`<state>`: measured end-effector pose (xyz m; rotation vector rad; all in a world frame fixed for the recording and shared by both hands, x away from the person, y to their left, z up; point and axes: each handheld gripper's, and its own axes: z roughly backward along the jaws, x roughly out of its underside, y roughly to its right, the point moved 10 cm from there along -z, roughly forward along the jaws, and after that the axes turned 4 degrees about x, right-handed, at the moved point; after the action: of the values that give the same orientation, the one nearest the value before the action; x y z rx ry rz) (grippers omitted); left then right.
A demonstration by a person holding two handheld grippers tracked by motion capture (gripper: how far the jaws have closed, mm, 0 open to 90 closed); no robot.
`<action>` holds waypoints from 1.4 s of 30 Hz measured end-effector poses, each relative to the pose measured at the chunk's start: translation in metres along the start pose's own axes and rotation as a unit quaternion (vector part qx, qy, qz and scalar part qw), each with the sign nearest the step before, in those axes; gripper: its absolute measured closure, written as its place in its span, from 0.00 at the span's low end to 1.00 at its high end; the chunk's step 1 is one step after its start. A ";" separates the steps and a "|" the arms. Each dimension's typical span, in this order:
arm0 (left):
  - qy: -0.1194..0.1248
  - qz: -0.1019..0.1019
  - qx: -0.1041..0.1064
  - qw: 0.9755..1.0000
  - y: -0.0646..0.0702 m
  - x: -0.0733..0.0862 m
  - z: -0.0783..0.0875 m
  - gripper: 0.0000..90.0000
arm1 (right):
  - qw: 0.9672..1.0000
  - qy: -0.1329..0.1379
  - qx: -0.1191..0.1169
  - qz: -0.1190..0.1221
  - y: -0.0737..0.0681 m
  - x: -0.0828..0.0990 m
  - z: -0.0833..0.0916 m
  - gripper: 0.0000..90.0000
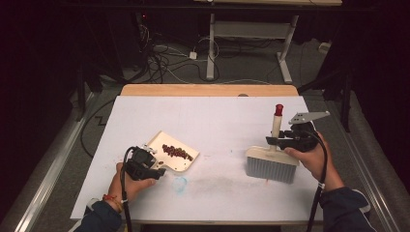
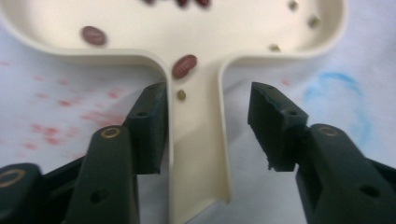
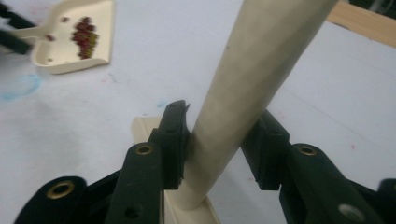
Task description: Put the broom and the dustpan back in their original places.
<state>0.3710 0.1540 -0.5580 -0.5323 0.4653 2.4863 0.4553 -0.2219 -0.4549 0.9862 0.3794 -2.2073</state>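
Right claw (image 3: 218, 144): clamped on the brush (image 1: 270, 164) handle, jaws pressing both sides of the shaft. The brush stands upright on the counter (image 1: 217, 116), bristles down, red-tipped handle pointing up and slightly away from the person; held so, it is probably kept ready to sweep.

Left claw (image 2: 208, 126): jaws apart and straddling the dustpan (image 1: 175, 153) handle, one jaw touching its edge, the other clear of it. No firm grip, apparently.

The dustpan lies flat, well to the left of the brush. Its long axis runs from handle, nearest the person, to open mouth, which points away and rightward. Beans (image 1: 177, 152) sit heaped inside; a few strays lie nearer the handle.
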 end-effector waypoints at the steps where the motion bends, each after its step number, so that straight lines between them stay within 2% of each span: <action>1: -0.001 -0.008 -0.007 1.000 0.004 0.002 -0.001 0.47 | 1.000 -0.007 0.005 -0.002 0.004 0.000 -0.005 0.66; 3: 0.003 -0.024 -0.011 1.000 0.011 0.007 -0.002 0.45 | 1.000 -0.018 0.014 -0.006 0.011 0.000 -0.016 0.65; 6: 0.007 -0.038 -0.010 0.999 0.020 0.012 -0.001 0.45 | 0.999 -0.028 0.025 -0.027 0.018 0.001 -0.031 0.64; 10: 0.008 -0.048 -0.008 0.999 0.026 0.016 -0.001 0.45 | 0.997 -0.046 0.049 -0.036 0.027 0.001 -0.049 0.64; 15: 0.005 -0.075 -0.003 0.997 0.036 0.017 -0.003 0.44 | 0.994 -0.057 0.078 -0.045 0.037 0.001 -0.066 0.64; 18: 0.001 -0.094 -0.008 0.996 0.038 0.017 -0.004 0.44 | 0.993 -0.065 0.089 -0.050 0.041 0.002 -0.075 0.64; 20: 0.004 -0.099 -0.008 0.995 0.039 0.017 -0.003 0.44 | 0.991 -0.067 0.102 -0.050 0.044 0.001 -0.079 0.63; 24: 0.024 -0.110 -0.008 0.994 0.040 0.013 0.003 0.40 | 0.990 -0.062 0.112 -0.065 0.046 0.000 -0.086 0.64; 26: 0.046 -0.119 -0.005 0.992 0.041 0.010 0.008 0.39 | 0.988 -0.064 0.125 -0.064 0.050 0.001 -0.089 0.63; 30: 0.084 -0.143 -0.011 0.986 0.043 0.005 0.018 0.31 | 0.985 -0.033 0.146 -0.084 0.059 -0.004 -0.084 0.64; 33: 0.106 -0.156 -0.014 0.982 0.044 0.004 0.021 0.28 | 0.984 -0.029 0.153 -0.081 0.060 -0.005 -0.082 0.63; 37: 0.129 -0.179 -0.039 0.975 0.041 0.004 0.022 0.26 | 0.985 -0.004 0.149 -0.088 0.059 -0.008 -0.080 0.61; 42: 0.153 -0.181 -0.046 0.970 0.037 0.003 0.026 0.23 | 0.986 0.017 0.146 -0.081 0.054 -0.013 -0.076 0.61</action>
<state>0.3407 0.1374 -0.5294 -0.9559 0.3334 2.0899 0.5401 -0.2162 -0.4956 1.1839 0.1563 -2.4438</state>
